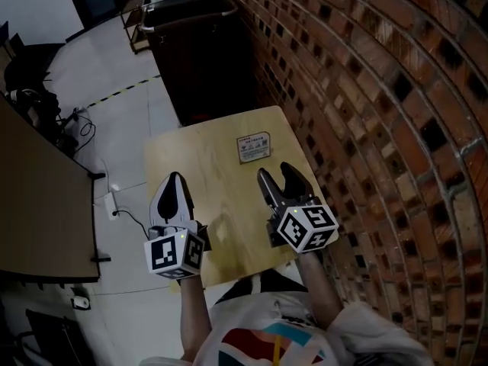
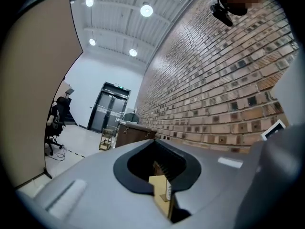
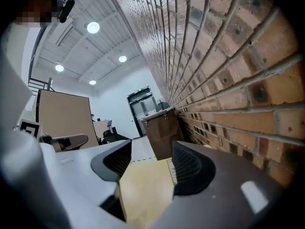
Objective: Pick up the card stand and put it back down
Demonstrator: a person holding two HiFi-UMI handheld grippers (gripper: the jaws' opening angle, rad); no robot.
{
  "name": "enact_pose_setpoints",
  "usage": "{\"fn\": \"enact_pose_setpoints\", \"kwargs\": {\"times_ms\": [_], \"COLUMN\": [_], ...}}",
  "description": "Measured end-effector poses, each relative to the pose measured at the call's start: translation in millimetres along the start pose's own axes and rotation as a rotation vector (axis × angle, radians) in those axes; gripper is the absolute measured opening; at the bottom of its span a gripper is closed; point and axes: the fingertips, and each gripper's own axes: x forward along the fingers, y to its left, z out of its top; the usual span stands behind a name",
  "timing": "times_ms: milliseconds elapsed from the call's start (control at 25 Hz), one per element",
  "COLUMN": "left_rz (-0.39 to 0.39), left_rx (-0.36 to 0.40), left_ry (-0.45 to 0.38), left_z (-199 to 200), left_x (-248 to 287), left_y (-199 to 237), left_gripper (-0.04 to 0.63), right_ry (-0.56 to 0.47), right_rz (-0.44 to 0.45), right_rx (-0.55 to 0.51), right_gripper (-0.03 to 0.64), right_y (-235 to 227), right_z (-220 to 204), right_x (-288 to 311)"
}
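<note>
Head view first: the card stand (image 1: 254, 147) sits on the small wooden table (image 1: 200, 158), towards its far edge and close to the brick wall (image 1: 366, 90), with neither tool touching it. Your right gripper (image 1: 276, 172) hovers just short of it with its jaws parted and nothing in them. Your left gripper (image 1: 174, 178) hangs over the table's near left part, well apart from the stand.

Left gripper view: the left gripper (image 2: 156, 141) has its jaws pressed together on nothing, with only a sliver of tabletop showing beneath them.

Right gripper view: the right gripper (image 3: 150, 152) is spread and empty. Bare table (image 3: 143, 190) fills the gap, and the stand's edge (image 3: 171, 171) peeks out beside the far jaw.

By my reading you're on the approach, with the pickup not yet begun. Next, carry the right gripper forward so its jaws straddle the stand, then clamp.
</note>
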Motion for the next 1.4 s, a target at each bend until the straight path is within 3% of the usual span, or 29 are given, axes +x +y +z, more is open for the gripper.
{"fn": "enact_pose_setpoints", "kwargs": {"times_ms": [240,280,360,520,680,920,1400], "left_rz": [0.018,0.022,0.022,0.037,0.089,0.17,0.19], "left_rx": [-0.005,-0.005,0.003,0.015,-0.038,-0.051,-0.057], "left_ry": [0.023,0.029,0.042,0.075,0.092,0.113,0.152], "left_z": [-4.6,-7.3,-12.0,-24.4,-33.2,-42.4,-62.0], "left_x": [22.4,24.6,27.9,26.5,23.4,22.8,46.0], "left_y": [8.1,8.7,7.9,11.0,27.5,52.5,58.4], "left_gripper": [0.006,0.006,0.006,0.006,0.006,0.006,0.006], "right_ry": [0.042,0.057,0.078,0.178,0.279,0.361,0.379], "right_rz": [-0.011,-0.026,-0.075,-0.119,-0.16,-0.205,-0.225], "right_rx": [-0.065,-0.082,-0.117,-0.168,-0.235,-0.22,-0.191], "right_gripper": [0.256,0.304,0.468,0.575,0.575,0.575,0.575], "right_y": [-19.7,-25.6,-41.8,-68.7,-94.5,-123.9,-136.4], "right_z": [-6.5,-11.7,-21.5,-59.6,-99.3,-130.0,-142.1], "right_x": [42.8,52.4,74.8,125.4,159.2,185.3,209.6]}}
